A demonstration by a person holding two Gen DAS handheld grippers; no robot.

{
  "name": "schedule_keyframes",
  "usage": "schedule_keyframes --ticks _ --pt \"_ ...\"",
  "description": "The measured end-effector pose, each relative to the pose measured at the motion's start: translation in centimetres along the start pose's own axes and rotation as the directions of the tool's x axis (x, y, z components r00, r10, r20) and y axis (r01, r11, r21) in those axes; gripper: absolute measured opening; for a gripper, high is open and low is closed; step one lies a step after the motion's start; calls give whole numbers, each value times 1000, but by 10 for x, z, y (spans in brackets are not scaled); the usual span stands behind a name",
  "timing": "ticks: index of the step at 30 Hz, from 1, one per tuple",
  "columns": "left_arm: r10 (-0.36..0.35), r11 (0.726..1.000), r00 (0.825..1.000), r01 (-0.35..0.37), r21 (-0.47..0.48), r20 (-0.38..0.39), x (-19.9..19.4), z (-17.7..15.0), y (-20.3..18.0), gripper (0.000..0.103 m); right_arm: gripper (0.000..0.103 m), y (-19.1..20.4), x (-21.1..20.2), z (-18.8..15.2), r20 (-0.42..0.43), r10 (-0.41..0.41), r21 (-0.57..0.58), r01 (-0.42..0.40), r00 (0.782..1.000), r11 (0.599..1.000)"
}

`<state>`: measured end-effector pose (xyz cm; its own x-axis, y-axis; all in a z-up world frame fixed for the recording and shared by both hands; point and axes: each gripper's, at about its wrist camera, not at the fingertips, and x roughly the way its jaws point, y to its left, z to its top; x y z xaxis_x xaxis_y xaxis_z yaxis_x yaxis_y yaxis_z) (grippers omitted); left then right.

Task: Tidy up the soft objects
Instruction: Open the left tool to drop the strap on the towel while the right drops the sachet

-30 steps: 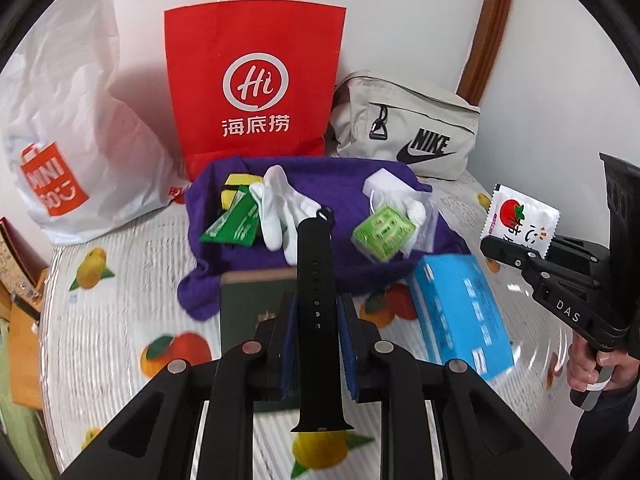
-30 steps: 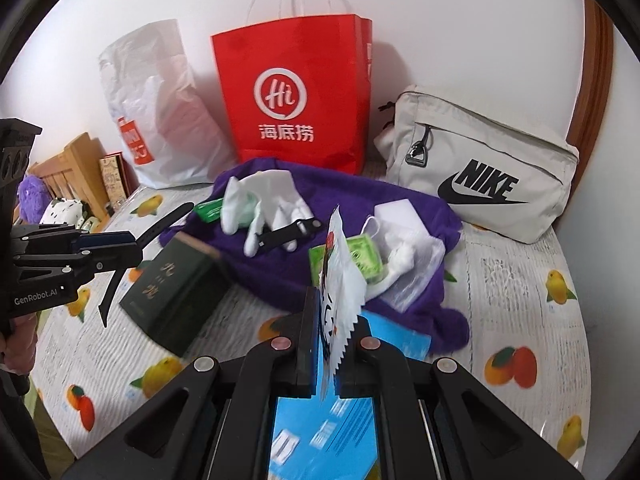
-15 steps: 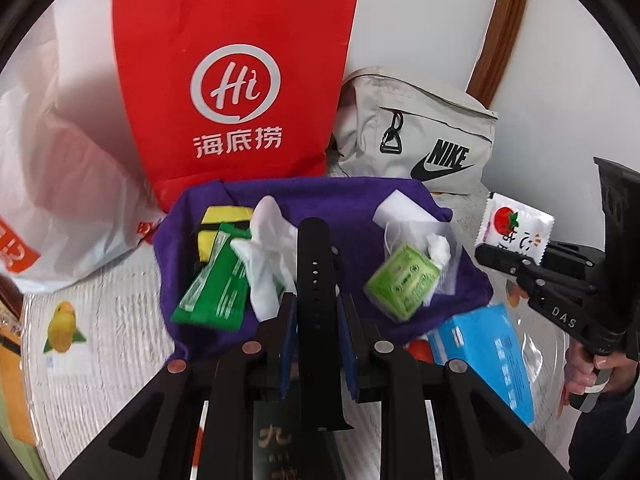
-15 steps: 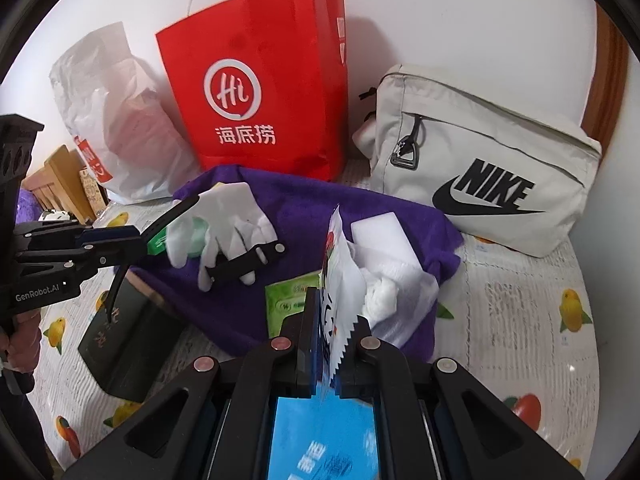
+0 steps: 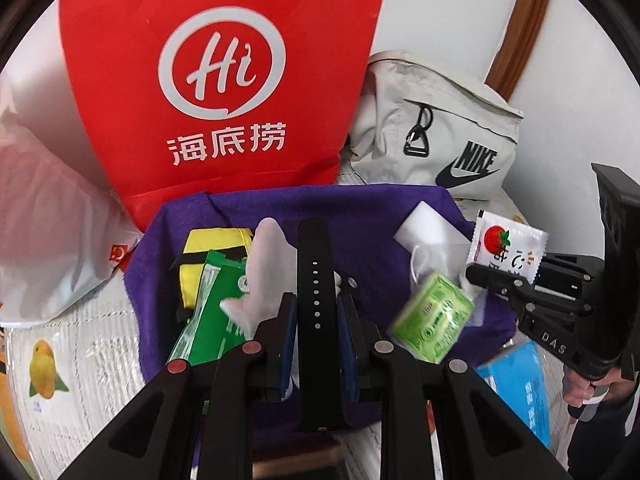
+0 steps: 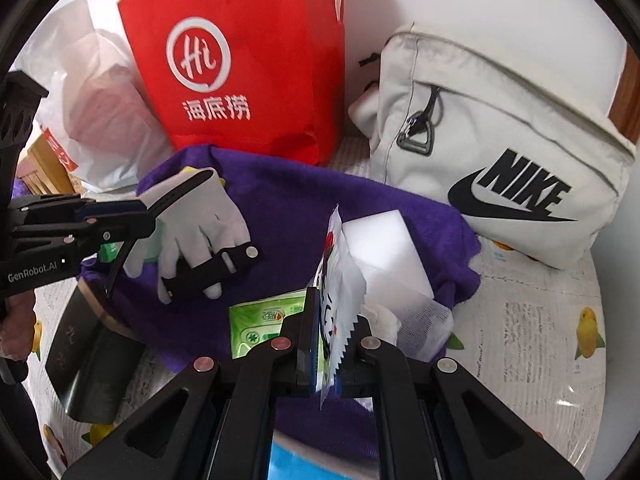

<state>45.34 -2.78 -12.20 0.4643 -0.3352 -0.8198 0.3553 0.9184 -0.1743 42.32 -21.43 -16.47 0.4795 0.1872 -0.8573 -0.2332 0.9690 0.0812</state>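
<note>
My left gripper (image 5: 316, 320) pinches a black perforated rubber watch strap (image 5: 315, 280) upright between its pads, the strap's free end standing above the crumpled purple fleece cloth (image 5: 360, 216). My right gripper (image 6: 326, 344) is pressed onto a white foil sachet printed with a red tomato (image 6: 336, 292), held edge-on over the same cloth. On the cloth lie a white fabric glove (image 6: 200, 220) with a second black strap piece (image 6: 216, 266) across its fingers, a green tissue pack (image 5: 434, 320), a white foam block (image 6: 380, 240), a green packet (image 5: 208, 312) and a yellow pouch (image 5: 212, 240). Behind the cloth stand a red paper carrier bag (image 5: 224, 80), a beige Nike pouch bag (image 6: 500, 152) and a white plastic bag (image 5: 48, 240). A dark green box (image 6: 88, 364) and a blue pack (image 5: 516, 384) sit on the fruit-printed tablecloth (image 6: 540, 340).
</note>
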Motion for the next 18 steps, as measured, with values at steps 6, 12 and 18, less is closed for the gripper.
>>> schedule_keyframes --ticks 6,12,18 --pt "25 1000 999 -25 3 -33 22 3 4 20 6 -1 22 3 -57 -16 -9 16 998 1000" --pt "29 1000 998 -29 -2 -56 31 2 8 20 7 -3 32 4 -79 -14 1 14 997 1000" --pt "25 1000 998 -25 -7 -61 34 1 8 21 13 -2 36 1 -91 -2 3 2 996 1000"
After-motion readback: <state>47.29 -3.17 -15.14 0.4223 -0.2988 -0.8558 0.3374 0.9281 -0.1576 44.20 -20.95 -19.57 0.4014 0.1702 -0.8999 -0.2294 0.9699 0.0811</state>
